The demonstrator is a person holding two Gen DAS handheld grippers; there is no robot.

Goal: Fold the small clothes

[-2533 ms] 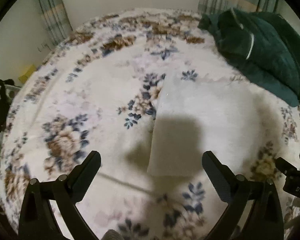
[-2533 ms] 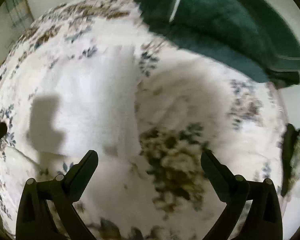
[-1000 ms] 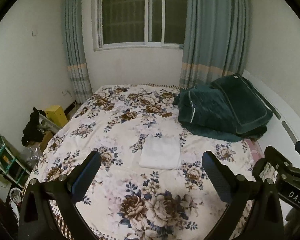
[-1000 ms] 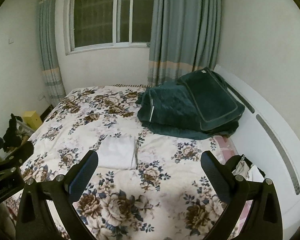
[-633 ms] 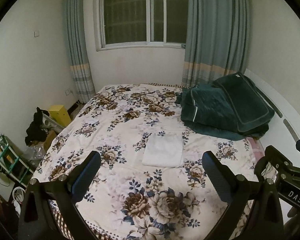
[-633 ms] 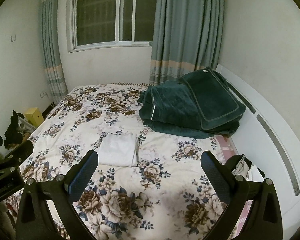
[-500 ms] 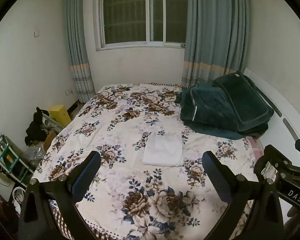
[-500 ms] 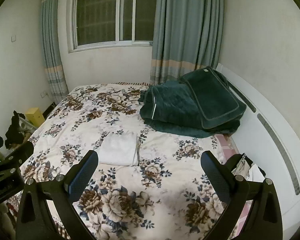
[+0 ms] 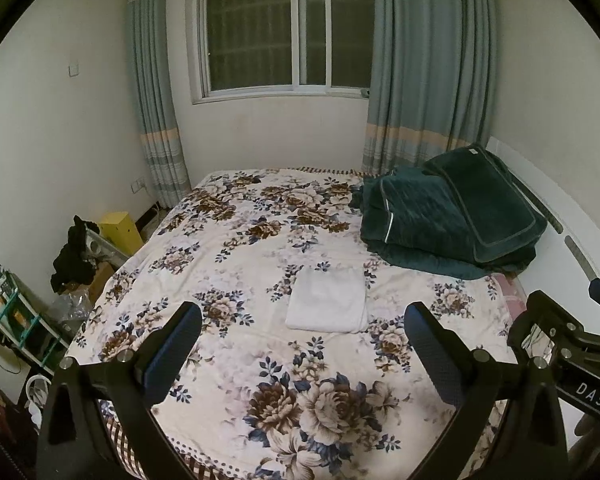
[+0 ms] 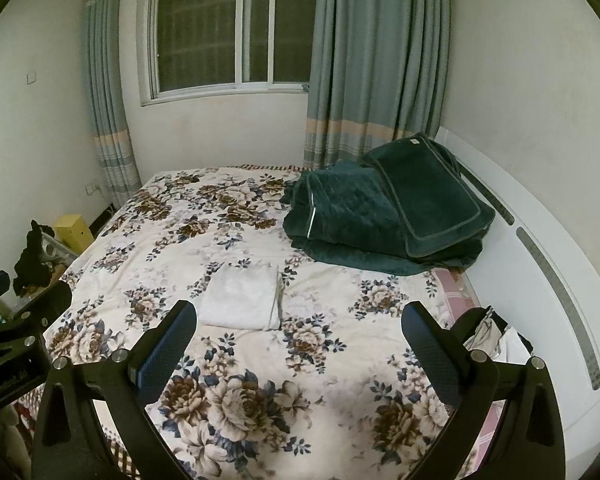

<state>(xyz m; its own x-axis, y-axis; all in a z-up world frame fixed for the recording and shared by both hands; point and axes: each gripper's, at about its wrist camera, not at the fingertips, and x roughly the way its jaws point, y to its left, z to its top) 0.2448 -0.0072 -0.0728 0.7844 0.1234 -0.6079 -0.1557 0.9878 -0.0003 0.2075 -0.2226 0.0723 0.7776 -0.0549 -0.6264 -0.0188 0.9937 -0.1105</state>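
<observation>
From where I'm running this, both grippers are held up in the air well back from the bed, fingers spread wide with nothing between them. Left gripper (image 9: 302,336) and right gripper (image 10: 298,336) are both released, and I can see the right one's body poking in at the edge of the left cam. The white folded garment (image 9: 326,299) is lying flat in a neat rectangle on the floral bedspread (image 9: 228,248), roughly mid-bed, clear of both grippers. A pile of dark green blankets (image 9: 448,224) sits farther back toward the headboard side, apart from the white piece. Window (image 9: 284,36) and teal curtains (image 9: 428,64) at the far wall, some clutter on the floor to the left
</observation>
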